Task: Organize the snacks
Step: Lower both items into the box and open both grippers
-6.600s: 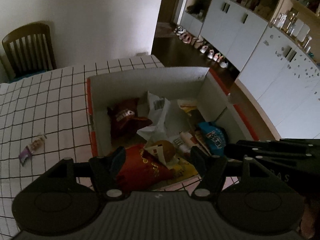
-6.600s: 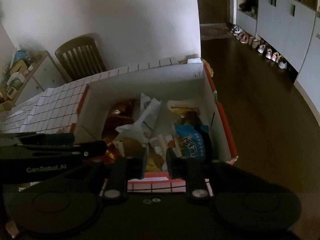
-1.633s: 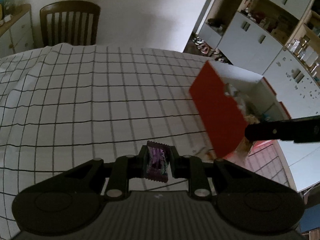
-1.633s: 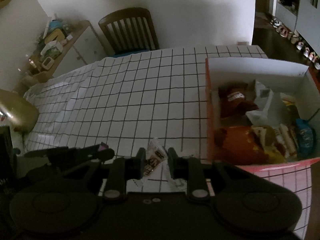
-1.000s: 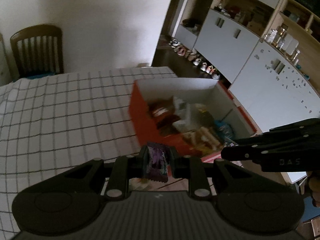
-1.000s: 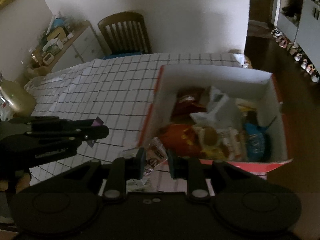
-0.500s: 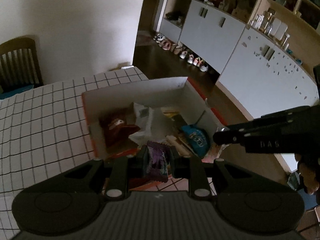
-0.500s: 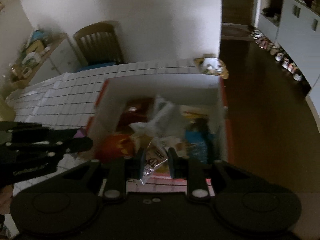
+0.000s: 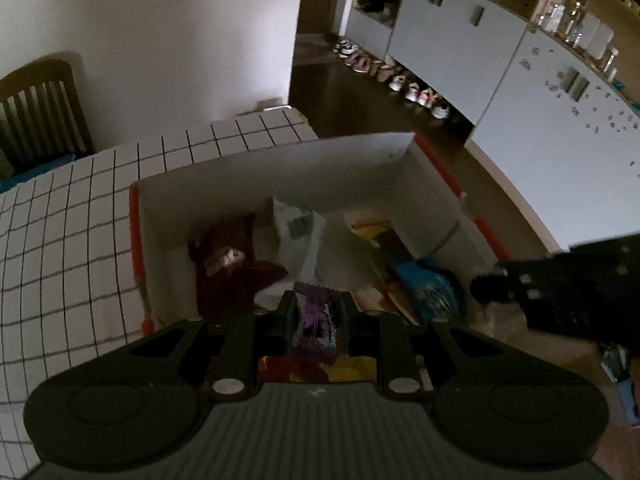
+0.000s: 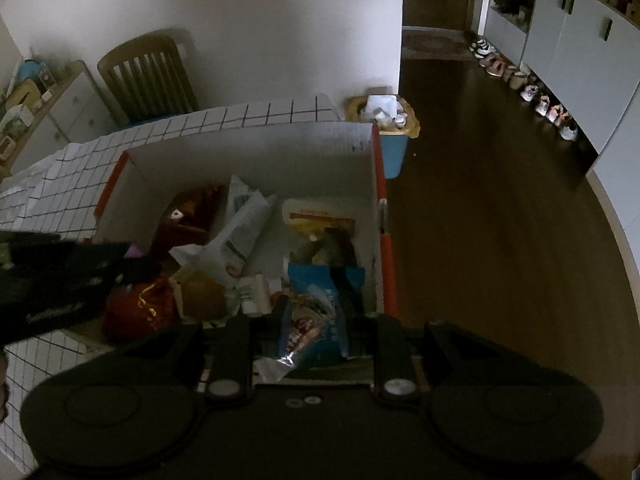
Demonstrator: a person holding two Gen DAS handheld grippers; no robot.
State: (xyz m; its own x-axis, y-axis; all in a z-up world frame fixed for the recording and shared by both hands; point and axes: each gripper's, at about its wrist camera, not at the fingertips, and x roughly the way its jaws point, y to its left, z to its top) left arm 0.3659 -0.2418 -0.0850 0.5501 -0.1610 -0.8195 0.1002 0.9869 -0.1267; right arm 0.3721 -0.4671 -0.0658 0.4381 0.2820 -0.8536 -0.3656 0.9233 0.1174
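My left gripper (image 9: 316,310) is shut on a small purple candy wrapper (image 9: 314,322) and hangs over the near part of the red-sided box (image 9: 280,172). My right gripper (image 10: 310,320) is shut on a small brown and white snack packet (image 10: 298,334), above the box's (image 10: 256,152) near right corner. Inside the box lie a dark red bag (image 9: 228,264), a white bag (image 9: 298,232), a blue packet (image 9: 430,288), an orange-red bag (image 10: 138,308) and a yellow-labelled pack (image 10: 316,218). Each view shows the other gripper at its edge: the right one (image 9: 560,292), the left one (image 10: 64,276).
The box stands on a table with a white checked cloth (image 9: 68,220), near its right edge. A wooden chair (image 10: 148,76) stands behind the table. A bin (image 10: 386,120) is on the dark floor beyond the box. White cabinets (image 9: 540,120) and shoes line the right wall.
Both grippers have travelled right from over the cloth to above the box, sinking a little, each still holding its snack. The box now fills the middle of both views.
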